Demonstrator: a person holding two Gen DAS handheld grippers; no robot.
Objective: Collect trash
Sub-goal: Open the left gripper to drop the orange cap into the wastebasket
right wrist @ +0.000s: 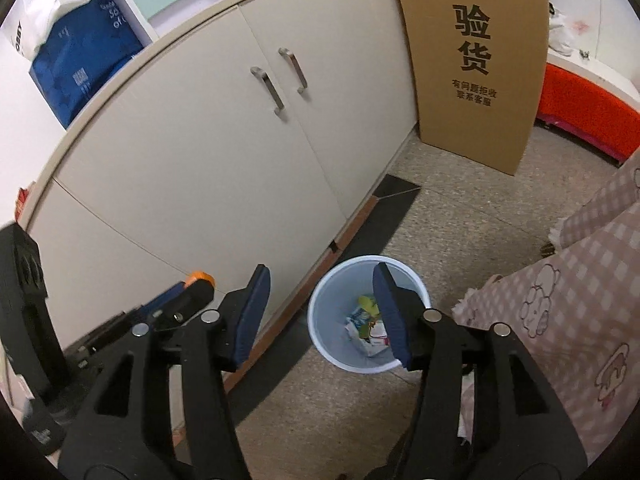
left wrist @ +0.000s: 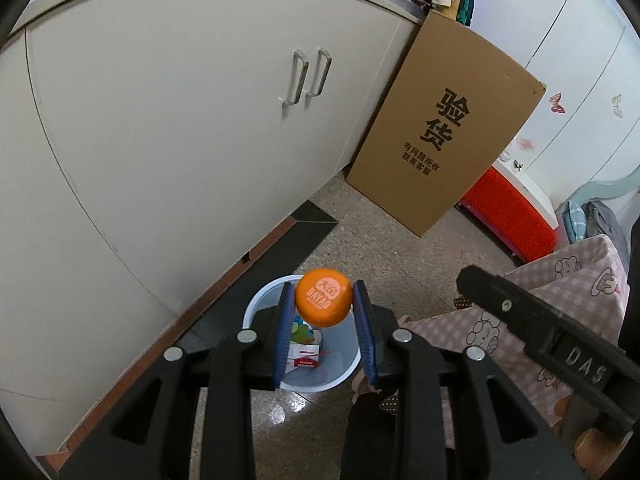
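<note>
My left gripper (left wrist: 323, 287) is shut on an orange round cap (left wrist: 323, 298) printed with white letters and holds it right above a pale blue waste bin (left wrist: 253, 307) on the floor. Paper and wrapper scraps (left wrist: 306, 354) lie in the bin. In the right wrist view my right gripper (right wrist: 320, 270) stands open with nothing between its blue pads (right wrist: 250, 316), just above and left of the same bin (right wrist: 332, 320), which holds the trash (right wrist: 366, 326). The left gripper with the orange cap (right wrist: 200, 278) shows at the left there. One black finger of the right gripper (left wrist: 484, 286) shows in the left wrist view.
A cream cabinet (right wrist: 224, 152) with two metal handles runs along the left behind the bin. A tall cardboard box (right wrist: 476, 60) leans at its end. A pink checked cloth (right wrist: 568, 300) hangs close on the right. A red-orange block (left wrist: 512, 216) sits farther back.
</note>
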